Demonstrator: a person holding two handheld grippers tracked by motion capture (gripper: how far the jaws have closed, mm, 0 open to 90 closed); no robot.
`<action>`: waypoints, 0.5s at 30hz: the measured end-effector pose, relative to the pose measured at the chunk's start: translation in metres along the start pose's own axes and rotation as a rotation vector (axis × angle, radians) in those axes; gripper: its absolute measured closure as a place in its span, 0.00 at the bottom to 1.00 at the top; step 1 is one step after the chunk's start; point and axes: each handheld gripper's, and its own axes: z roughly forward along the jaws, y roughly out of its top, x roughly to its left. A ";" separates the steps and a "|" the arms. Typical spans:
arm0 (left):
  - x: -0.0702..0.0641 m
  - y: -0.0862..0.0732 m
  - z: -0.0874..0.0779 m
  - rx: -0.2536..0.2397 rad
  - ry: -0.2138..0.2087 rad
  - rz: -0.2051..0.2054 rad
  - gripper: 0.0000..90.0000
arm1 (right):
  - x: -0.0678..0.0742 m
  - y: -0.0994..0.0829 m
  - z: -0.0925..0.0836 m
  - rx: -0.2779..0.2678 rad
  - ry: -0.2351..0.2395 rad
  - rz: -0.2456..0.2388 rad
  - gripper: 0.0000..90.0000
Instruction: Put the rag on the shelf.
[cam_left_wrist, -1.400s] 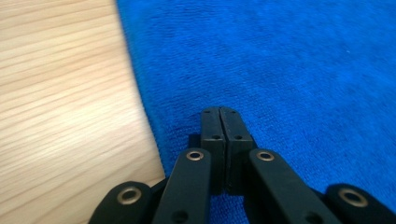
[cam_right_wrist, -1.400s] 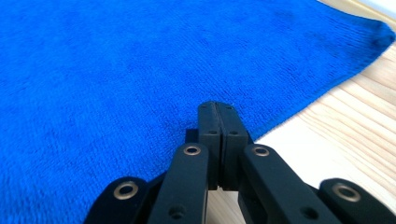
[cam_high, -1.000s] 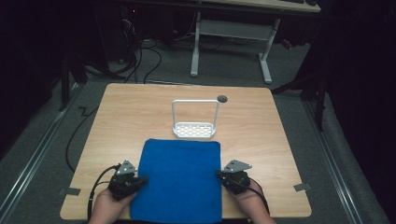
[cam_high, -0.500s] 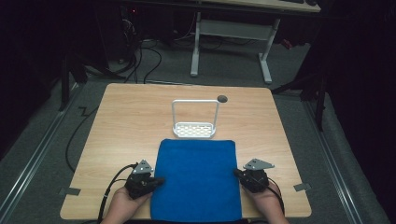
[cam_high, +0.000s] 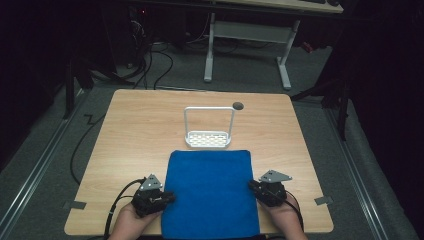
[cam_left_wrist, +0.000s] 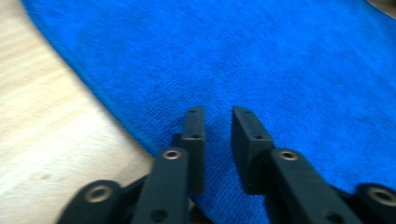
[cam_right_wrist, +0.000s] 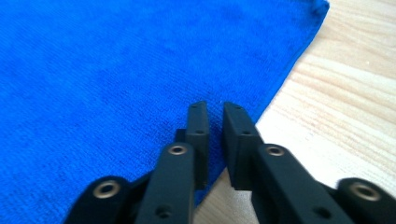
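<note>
A blue towel (cam_high: 210, 195) lies flat on the near half of the wooden table (cam_high: 140, 130). My left gripper (cam_high: 171, 198) sits at the towel's left edge and points inward over it. In the left gripper view its jaws (cam_left_wrist: 217, 112) stand a little apart above the towel (cam_left_wrist: 280, 70); they have just been opening, and nothing is pinched between them. My right gripper (cam_high: 252, 186) rests at the towel's right edge. Its jaws (cam_right_wrist: 215, 107) show a narrow gap over the hem of the towel (cam_right_wrist: 116, 70); they too have just been opening and hold no cloth.
A white wire rack (cam_high: 208, 139) with a tall handle stands just beyond the towel's far edge. A dark round hole (cam_high: 238, 105) marks the table behind it. Cables trail from both grippers off the near edge. Bare wood lies left and right of the towel.
The towel and both grippers have shifted to the right across the table since a second ago. Over the last half second they have stayed in place.
</note>
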 end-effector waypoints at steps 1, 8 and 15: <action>0.002 0.000 -0.001 -0.015 0.012 -0.006 0.77 | -0.001 0.000 -0.001 -0.016 0.009 0.004 0.88; 0.033 0.002 -0.011 -0.173 0.114 -0.141 0.58 | -0.011 0.002 -0.006 -0.102 0.029 0.056 0.73; 0.055 0.016 -0.002 -0.145 0.193 -0.181 0.50 | -0.013 0.003 -0.006 -0.113 0.026 0.083 0.74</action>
